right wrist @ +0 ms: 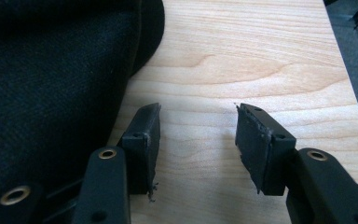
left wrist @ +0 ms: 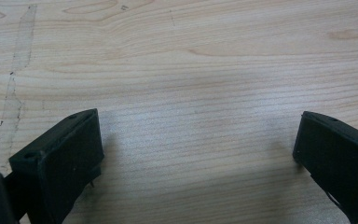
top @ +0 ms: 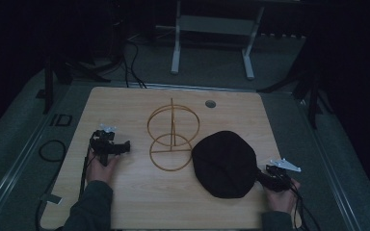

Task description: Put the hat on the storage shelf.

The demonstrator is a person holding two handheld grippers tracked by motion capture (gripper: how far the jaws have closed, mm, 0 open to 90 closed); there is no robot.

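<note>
A black fabric cap (top: 225, 163) lies flat on the right half of the wooden table (top: 125, 192). Left of it stands a gold wire stand (top: 172, 136) made of two rings and a thin upright post. My right gripper (top: 262, 177) sits at the cap's right edge, held by a hand. In the right gripper view the right gripper (right wrist: 196, 135) is open over bare wood, and the cap (right wrist: 51, 79) lies just left of its left jaw. My left gripper (top: 124, 147) rests left of the stand, held by a hand. The left gripper (left wrist: 196, 154) stands wide open above bare wood.
A small round grommet hole (top: 210, 103) sits near the table's far edge. Cables (top: 53, 149) trail over the grey floor to the left. The white legs of another table (top: 212, 43) stand beyond. The table's right edge (right wrist: 342, 74) runs close to my right gripper.
</note>
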